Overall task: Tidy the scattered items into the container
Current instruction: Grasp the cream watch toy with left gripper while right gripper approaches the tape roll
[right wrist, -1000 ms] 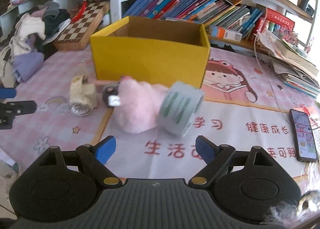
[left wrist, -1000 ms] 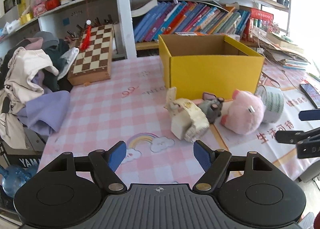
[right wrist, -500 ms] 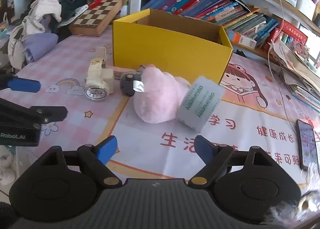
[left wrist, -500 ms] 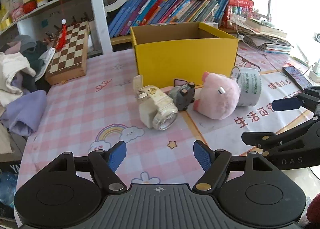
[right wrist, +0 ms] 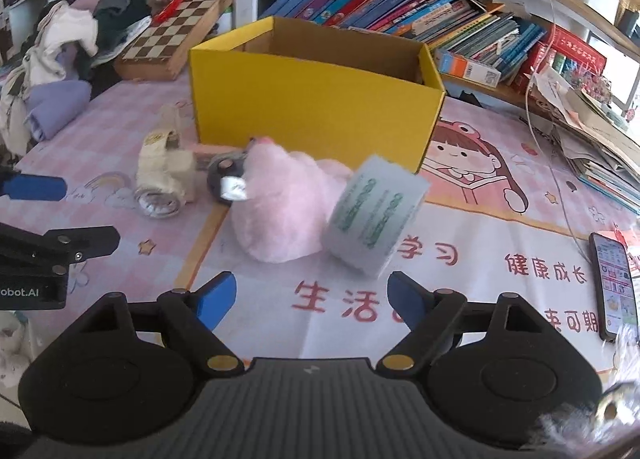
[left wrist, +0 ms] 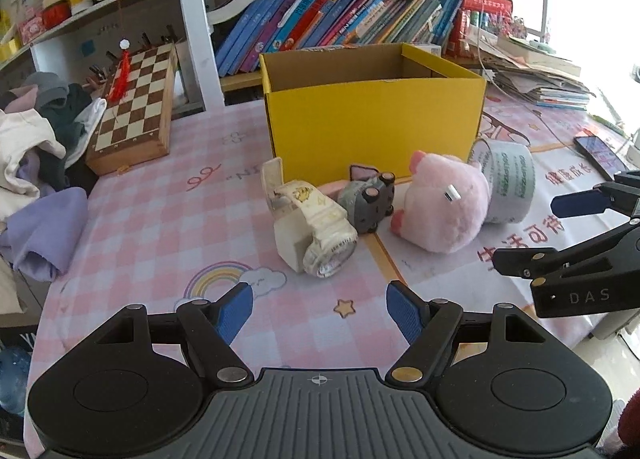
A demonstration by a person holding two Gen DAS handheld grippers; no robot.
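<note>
An open yellow cardboard box [left wrist: 372, 127] [right wrist: 312, 107] stands on the pink checked table. In front of it lie a cream toy camera [left wrist: 312, 231] [right wrist: 166, 175], a small grey toy [left wrist: 368, 199] [right wrist: 224, 177], a pink plush pig [left wrist: 444, 203] [right wrist: 284, 203] and a roll of tape [left wrist: 506, 185] [right wrist: 374, 215]. My left gripper [left wrist: 320, 311] is open and empty, a little short of the toy camera. My right gripper [right wrist: 310, 299] is open and empty, just in front of the pig and the tape roll. Each gripper shows at the edge of the other's view.
A chessboard box [left wrist: 136, 111] and a pile of clothes [left wrist: 36, 147] lie at the left. A phone [right wrist: 614, 283] lies at the right. Stacked papers [right wrist: 600, 139] and a shelf of books [left wrist: 340, 27] stand behind the box.
Both grippers have swung and moved closer, so the box and items now sit centred and larger in each view. Both stay open. The items have not moved.
</note>
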